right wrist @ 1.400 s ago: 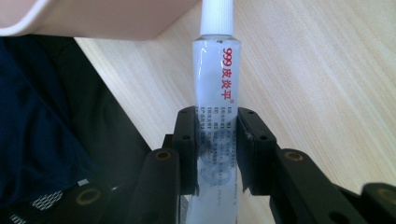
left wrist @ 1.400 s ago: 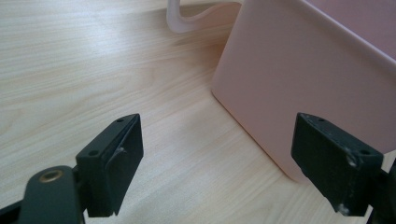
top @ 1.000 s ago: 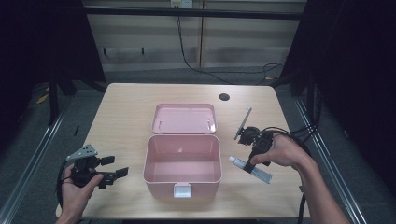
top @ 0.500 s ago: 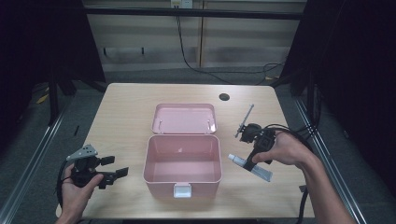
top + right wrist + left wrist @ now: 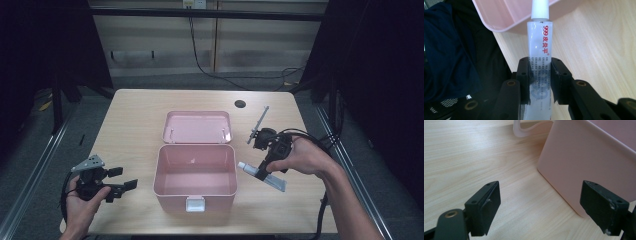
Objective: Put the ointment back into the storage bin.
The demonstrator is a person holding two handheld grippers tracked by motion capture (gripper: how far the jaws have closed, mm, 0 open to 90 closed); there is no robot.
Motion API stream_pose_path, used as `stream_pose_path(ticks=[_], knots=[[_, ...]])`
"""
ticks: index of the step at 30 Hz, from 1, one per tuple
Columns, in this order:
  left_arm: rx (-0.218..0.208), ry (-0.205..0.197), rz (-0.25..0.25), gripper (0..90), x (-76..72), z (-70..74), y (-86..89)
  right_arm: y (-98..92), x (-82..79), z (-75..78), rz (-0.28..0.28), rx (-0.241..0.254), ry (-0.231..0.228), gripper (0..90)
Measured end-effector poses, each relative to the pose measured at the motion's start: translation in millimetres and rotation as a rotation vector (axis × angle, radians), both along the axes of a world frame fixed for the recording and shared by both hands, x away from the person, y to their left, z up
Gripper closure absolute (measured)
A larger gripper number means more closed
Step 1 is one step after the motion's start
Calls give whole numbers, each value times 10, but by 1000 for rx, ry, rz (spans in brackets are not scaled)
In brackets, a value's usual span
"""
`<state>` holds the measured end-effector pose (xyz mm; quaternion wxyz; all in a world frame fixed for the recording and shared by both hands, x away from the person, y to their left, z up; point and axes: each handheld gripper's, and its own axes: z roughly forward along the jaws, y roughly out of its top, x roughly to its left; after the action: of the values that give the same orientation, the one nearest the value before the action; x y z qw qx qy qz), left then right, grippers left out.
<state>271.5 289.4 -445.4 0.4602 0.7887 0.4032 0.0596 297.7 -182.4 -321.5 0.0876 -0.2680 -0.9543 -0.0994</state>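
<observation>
An open pink box (image 5: pixel 196 172) stands mid-table, its lid (image 5: pixel 197 127) laid back behind it. My right gripper (image 5: pixel 261 171) is shut on a white ointment tube (image 5: pixel 262 175) with a white cap, held just right of the box and tilted toward it. In the right gripper view the tube (image 5: pixel 539 50) runs up between the pads, its cap at the box rim (image 5: pixel 506 18). My left gripper (image 5: pixel 122 184) rests at the front left of the table, open, nothing between its fingers. The left gripper view looks at the box's side wall (image 5: pixel 586 162).
A thin grey rod-like tool (image 5: pixel 258 125) lies on the table right of the lid. A dark round hole (image 5: pixel 240 104) sits near the table's far edge. Bare wood (image 5: pixel 135 120) stretches left of the box. Dark floor and cables surround the table.
My right gripper has risen a little with the tube, lifting it off the table beside the box. The left gripper has stayed where it was.
</observation>
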Motion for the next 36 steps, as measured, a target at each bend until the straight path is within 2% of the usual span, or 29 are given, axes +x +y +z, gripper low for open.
stream_pose_path(ticks=[10,14,26,29,36], knots=[[-1,1,1,169,0,0,2,165,-5,141,47,19,-9,716],[-2,2,0,169,1,-1,1,294,4,175,74,30,-14,716],[-5,0,-2,169,0,4,7,608,45,191,141,46,-17,716],[-5,-3,1,169,-2,6,12,717,52,153,181,41,-8,717],[-5,-3,1,169,-1,4,8,857,63,127,205,45,-9,717]])
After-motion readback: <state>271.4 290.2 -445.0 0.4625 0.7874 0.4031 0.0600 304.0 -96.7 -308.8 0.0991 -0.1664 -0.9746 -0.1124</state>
